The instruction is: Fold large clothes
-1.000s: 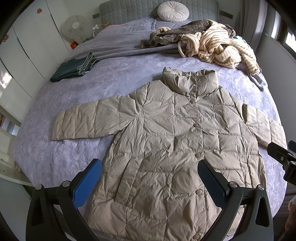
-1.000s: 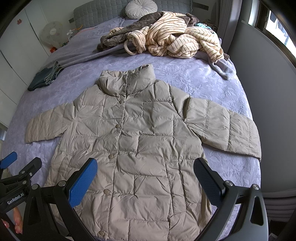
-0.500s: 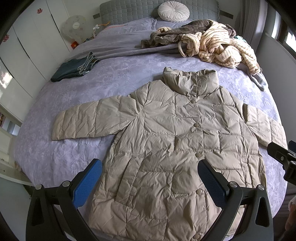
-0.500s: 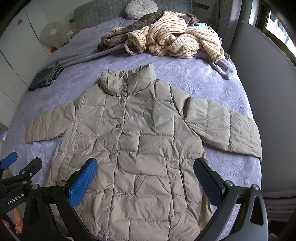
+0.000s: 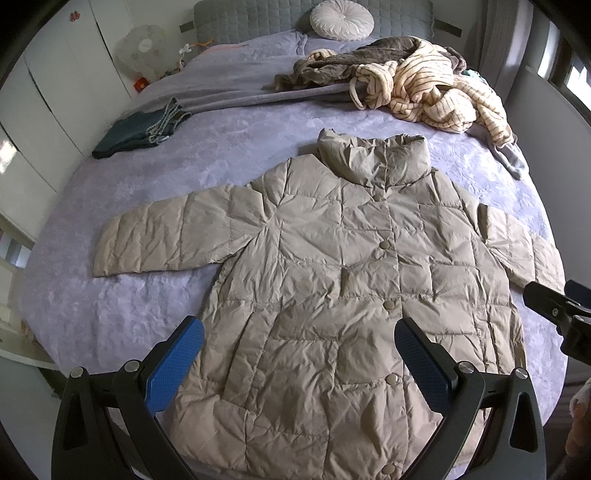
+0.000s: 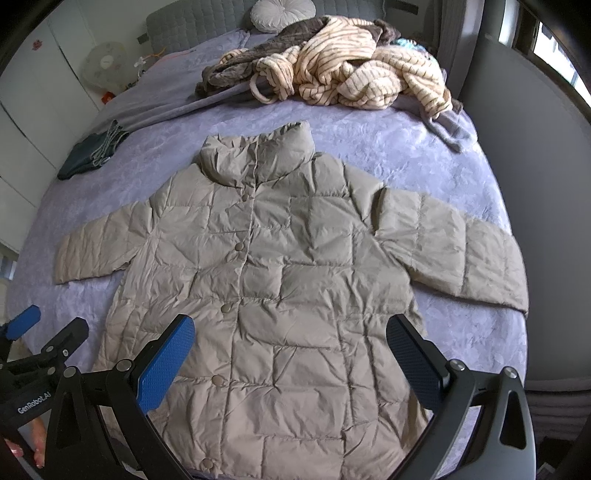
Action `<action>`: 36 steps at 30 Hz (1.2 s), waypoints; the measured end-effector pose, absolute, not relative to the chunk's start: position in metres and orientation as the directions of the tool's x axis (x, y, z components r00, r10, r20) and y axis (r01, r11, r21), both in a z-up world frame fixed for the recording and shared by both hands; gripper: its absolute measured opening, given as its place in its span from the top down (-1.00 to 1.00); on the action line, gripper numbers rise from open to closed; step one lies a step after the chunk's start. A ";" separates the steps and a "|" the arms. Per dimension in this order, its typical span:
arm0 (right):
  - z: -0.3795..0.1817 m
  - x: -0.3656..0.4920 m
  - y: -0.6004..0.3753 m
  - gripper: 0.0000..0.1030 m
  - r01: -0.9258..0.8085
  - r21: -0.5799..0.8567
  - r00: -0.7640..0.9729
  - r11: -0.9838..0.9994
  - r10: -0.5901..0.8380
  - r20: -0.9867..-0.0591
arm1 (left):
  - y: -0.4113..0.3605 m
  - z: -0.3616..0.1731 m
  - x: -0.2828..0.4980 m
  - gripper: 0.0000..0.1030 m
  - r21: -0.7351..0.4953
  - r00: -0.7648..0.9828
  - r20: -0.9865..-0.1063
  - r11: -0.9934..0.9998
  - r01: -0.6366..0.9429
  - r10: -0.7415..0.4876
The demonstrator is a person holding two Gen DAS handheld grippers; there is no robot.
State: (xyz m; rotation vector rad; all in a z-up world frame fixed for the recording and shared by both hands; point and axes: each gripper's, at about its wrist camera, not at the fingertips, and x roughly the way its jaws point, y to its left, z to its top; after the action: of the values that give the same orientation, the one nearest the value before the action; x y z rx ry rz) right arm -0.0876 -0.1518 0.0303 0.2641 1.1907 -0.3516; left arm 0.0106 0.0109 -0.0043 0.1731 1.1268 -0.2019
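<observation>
A beige quilted puffer jacket lies flat, front up and buttoned, on the lilac bed, with both sleeves spread out; it also shows in the right wrist view. My left gripper is open and empty, held above the jacket's lower hem. My right gripper is open and empty too, above the lower hem further right. The left gripper's body shows at the lower left of the right wrist view, and the right gripper's body at the right edge of the left wrist view.
A heap of striped cream and brown-grey clothes lies at the head of the bed. A folded dark teal garment lies at the far left. A round pillow leans on the headboard. White wardrobes stand left, a grey wall right.
</observation>
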 end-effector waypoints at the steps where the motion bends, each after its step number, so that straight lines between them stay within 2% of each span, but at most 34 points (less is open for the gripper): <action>1: 0.029 -0.087 -0.151 -1.00 0.402 0.030 0.325 0.915 -0.112 -0.939 | 0.015 -0.006 0.012 -1.00 0.023 0.408 -0.910 0.970 0.241 -0.079; 12: 0.007 -0.069 -0.137 -1.00 0.431 0.209 0.371 0.878 0.039 -0.928 | 0.101 -0.055 0.069 -1.00 -0.177 0.302 -0.931 0.978 0.112 -0.203; 15: -0.009 -0.057 -0.124 -1.00 0.446 0.280 0.397 0.850 0.093 -0.913 | 0.132 -0.080 0.095 -1.00 -0.208 0.284 -0.934 0.976 0.068 -0.218; 20: -0.046 -0.027 -0.088 -1.00 0.447 0.319 0.405 0.836 0.129 -0.905 | 0.180 -0.129 0.135 -1.00 -0.255 0.274 -0.930 0.967 0.007 -0.247; 23: -0.074 -0.009 -0.069 -1.00 0.440 0.333 0.377 0.834 0.165 -0.912 | 0.216 -0.165 0.158 -1.00 -0.332 0.271 -0.913 0.941 -0.061 -0.304; 29: -0.134 0.021 -0.035 -1.00 0.438 0.361 0.285 0.824 0.254 -0.925 | 0.284 -0.226 0.195 -1.00 -0.478 0.297 -0.864 0.848 -0.229 -0.407; 36: -0.158 0.049 -0.018 -1.00 0.404 0.398 0.317 0.824 0.282 -0.906 | 0.332 -0.234 0.244 -1.00 -0.501 0.415 -0.833 0.816 -0.288 -0.365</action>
State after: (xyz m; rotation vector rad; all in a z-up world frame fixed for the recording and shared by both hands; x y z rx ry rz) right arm 0.0494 -0.0182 -0.1578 0.6413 1.2713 -0.0883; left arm 0.2441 0.3316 -0.2345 -0.6519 1.1651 -0.0526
